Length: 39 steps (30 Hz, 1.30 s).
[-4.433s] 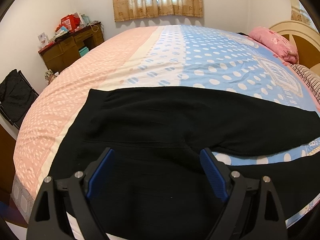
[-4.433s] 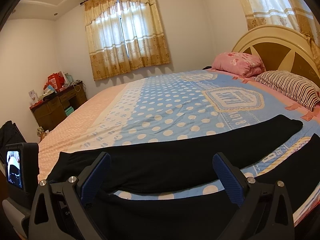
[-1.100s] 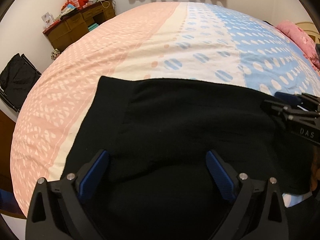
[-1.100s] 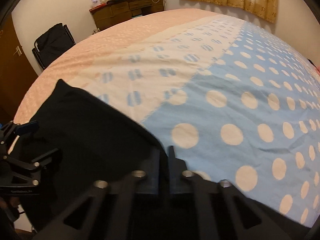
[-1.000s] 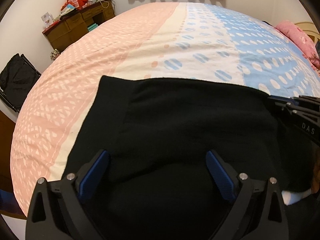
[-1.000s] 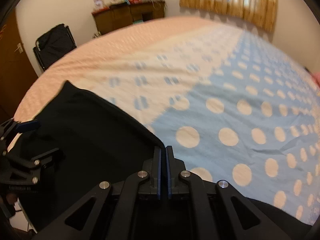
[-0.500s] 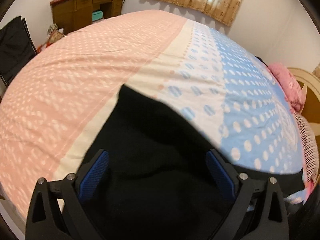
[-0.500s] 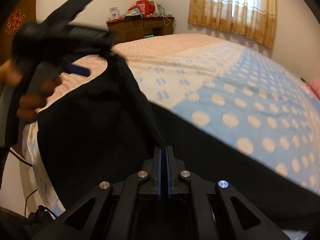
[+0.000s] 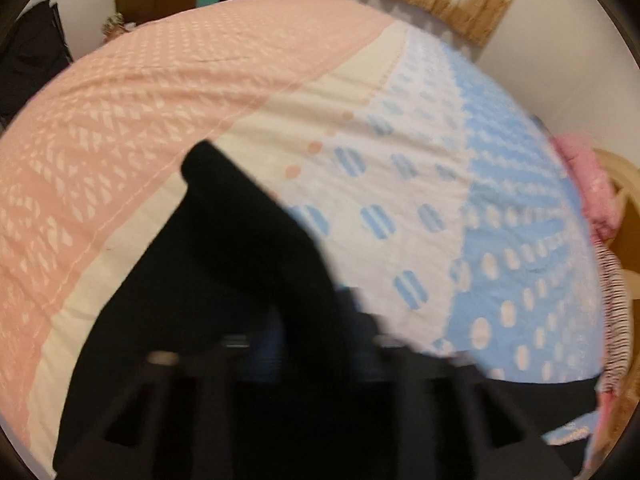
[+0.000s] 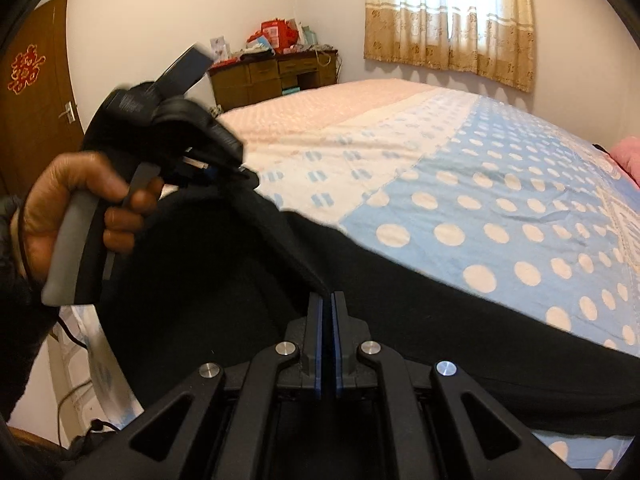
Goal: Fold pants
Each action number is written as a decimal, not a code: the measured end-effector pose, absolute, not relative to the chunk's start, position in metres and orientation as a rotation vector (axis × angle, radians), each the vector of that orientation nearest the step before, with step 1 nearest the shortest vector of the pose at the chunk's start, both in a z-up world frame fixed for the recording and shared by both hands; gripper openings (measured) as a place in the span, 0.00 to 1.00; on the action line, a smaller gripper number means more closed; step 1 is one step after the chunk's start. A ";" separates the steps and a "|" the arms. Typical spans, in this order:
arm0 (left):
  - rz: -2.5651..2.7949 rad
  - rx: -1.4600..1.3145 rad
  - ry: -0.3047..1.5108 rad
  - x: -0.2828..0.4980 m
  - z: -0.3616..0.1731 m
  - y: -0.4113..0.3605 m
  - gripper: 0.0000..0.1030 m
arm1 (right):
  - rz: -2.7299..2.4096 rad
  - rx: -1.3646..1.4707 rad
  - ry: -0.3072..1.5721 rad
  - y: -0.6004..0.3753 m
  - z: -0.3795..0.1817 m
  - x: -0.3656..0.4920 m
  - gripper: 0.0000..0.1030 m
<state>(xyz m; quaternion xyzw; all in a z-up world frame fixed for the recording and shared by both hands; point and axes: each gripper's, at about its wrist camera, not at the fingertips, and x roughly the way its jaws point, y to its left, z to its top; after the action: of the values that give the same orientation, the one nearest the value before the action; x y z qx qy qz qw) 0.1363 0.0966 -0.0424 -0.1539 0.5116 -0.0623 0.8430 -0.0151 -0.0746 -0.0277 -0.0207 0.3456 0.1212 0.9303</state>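
The right tool (image 10: 328,300) is clamped on an edge of the black pants (image 10: 400,320), its blue pads pressed together with a taut fold of cloth rising from their tips up and to the left. That fold runs to the left tool (image 10: 240,170), held in a hand (image 10: 76,208) off to the right tool's upper left; its jaws have just been closing, and the cloth is pinched at their tips. In the left wrist view, which is blurred, the left tool (image 9: 316,344) has its fingers drawn close together around a raised ridge of the pants (image 9: 248,248) that stands up ahead of it. The rest of the pants lies across the bed (image 10: 480,200) just ahead of and below both tools, stretching to the right. Beyond them the bed cover is pink, cream and dotted blue, with a desk (image 10: 276,72) and a curtain (image 10: 448,20) at the far wall.
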 end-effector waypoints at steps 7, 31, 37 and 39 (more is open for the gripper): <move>-0.253 -0.379 0.910 0.088 -0.016 0.125 0.09 | 0.279 -0.020 0.676 -0.073 -0.006 -0.041 0.04; -0.178 -0.161 0.803 -0.038 -0.066 0.159 0.20 | 0.376 -0.140 0.885 -0.021 -0.093 -0.112 0.05; -0.123 -0.098 0.806 -0.038 -0.050 0.174 0.39 | 0.396 -0.026 0.893 -0.036 -0.093 -0.105 0.06; 0.022 -0.036 0.776 -0.043 -0.042 0.179 0.67 | 0.414 0.058 0.912 -0.044 -0.090 -0.102 0.09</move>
<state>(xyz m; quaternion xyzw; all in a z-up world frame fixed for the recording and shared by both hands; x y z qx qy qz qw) -0.0425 0.1795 -0.0417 -0.0174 0.3783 0.0105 0.9254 -0.1023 -0.0444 -0.0897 0.0278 0.4373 0.1982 0.8768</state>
